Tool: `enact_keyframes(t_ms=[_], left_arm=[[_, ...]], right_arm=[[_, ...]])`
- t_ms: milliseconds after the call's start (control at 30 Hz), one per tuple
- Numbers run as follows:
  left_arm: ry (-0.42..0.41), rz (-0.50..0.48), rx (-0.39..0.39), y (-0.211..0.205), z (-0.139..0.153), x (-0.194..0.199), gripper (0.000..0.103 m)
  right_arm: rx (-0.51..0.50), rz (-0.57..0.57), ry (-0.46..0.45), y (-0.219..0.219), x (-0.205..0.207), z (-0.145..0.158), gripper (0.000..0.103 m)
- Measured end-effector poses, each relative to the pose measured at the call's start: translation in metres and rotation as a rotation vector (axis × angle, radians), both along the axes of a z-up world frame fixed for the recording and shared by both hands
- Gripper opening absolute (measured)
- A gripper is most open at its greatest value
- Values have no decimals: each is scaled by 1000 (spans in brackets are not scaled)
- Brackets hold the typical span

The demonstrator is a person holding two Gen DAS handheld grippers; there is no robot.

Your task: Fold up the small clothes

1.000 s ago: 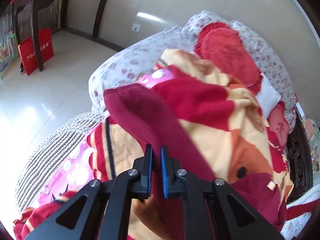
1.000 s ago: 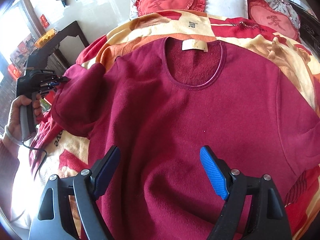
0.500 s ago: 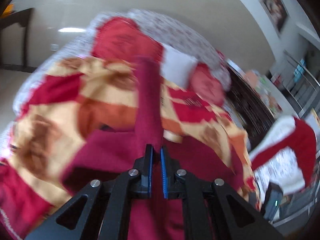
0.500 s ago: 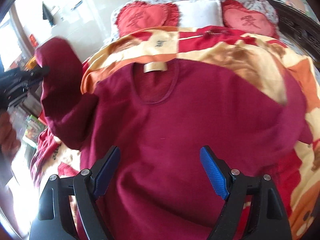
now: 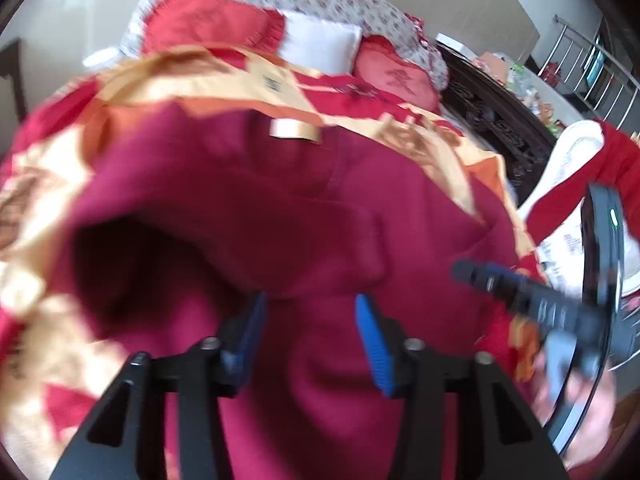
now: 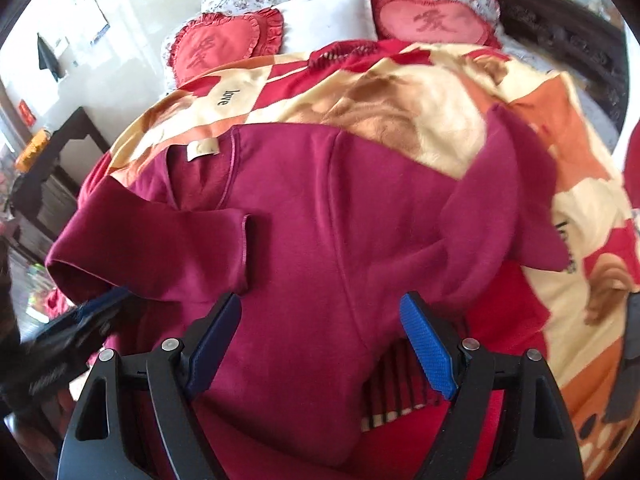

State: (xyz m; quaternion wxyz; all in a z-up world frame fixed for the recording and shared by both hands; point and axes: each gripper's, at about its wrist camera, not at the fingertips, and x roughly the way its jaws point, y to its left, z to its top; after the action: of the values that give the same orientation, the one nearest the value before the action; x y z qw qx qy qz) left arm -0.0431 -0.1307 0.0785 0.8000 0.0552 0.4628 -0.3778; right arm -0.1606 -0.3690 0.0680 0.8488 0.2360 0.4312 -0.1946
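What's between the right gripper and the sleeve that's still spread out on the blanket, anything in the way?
Nothing visible. The right gripper is open above the maroon shirt, and the unfolded sleeve lies flat on the blanket up and to its right. Only the shirt's own fabric lies between them.

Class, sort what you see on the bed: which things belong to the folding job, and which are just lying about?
Part of the job:
- maroon top, one sleeve folded across its chest
- left gripper, jaws open
- right gripper, jaws open

Just lying about:
- patterned blanket under the top
- two red heart cushions
- white pillow
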Motion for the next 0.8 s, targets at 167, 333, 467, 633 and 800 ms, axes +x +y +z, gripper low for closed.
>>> enact_keyframes(t_ms=[167, 333, 467, 633, 800], left_arm=[[-122, 116, 146, 55, -11, 6, 63], [-67, 265, 217, 80, -39, 36, 63], [-42, 329, 239, 85, -50, 53, 63], [-24, 351, 239, 90, -56, 63, 63], [-17, 351, 246, 90, -59, 63, 63]], right_arm=[[-5, 102, -21, 11, 38, -4, 65], [-33, 181, 36, 28, 93, -31, 55], [-79, 181, 49, 31, 107, -38, 0], [-135, 154, -86, 14, 67, 13, 0], [-197, -25, -43, -43, 42, 19, 0]])
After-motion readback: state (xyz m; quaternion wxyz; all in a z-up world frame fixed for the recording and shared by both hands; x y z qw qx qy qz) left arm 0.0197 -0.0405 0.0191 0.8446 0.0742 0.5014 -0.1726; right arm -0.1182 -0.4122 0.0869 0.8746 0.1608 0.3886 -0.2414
